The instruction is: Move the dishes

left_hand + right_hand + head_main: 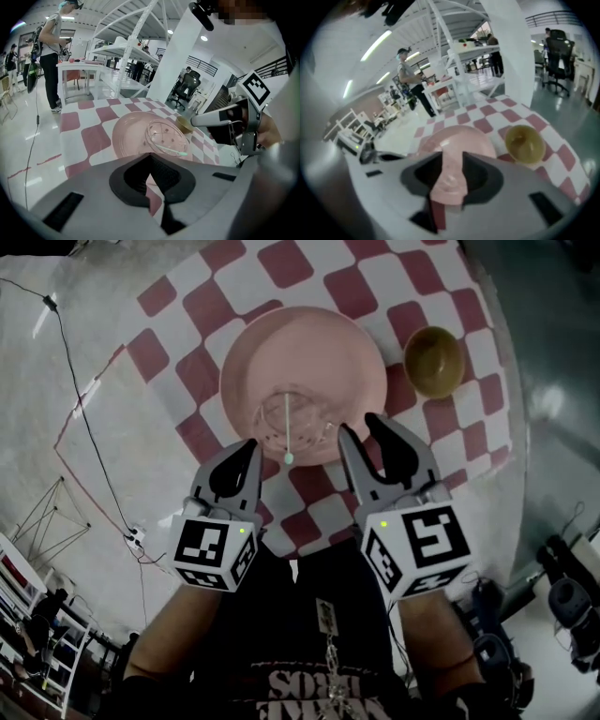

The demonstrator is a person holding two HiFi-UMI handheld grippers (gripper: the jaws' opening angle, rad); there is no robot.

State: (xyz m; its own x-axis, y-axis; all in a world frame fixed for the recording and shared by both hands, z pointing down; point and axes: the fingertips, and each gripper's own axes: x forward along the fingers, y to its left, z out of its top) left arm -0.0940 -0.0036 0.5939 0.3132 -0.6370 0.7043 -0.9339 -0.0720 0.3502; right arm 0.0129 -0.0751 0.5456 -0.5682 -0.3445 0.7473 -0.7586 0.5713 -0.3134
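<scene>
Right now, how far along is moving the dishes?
Possibly done: the clear bowl, a white stick lying in it, sits on the pink plate. In hand: nothing; the left gripper is shut and empty, the right gripper open and empty. Apparently left: the yellow bowl, alone on the checked cloth.
</scene>
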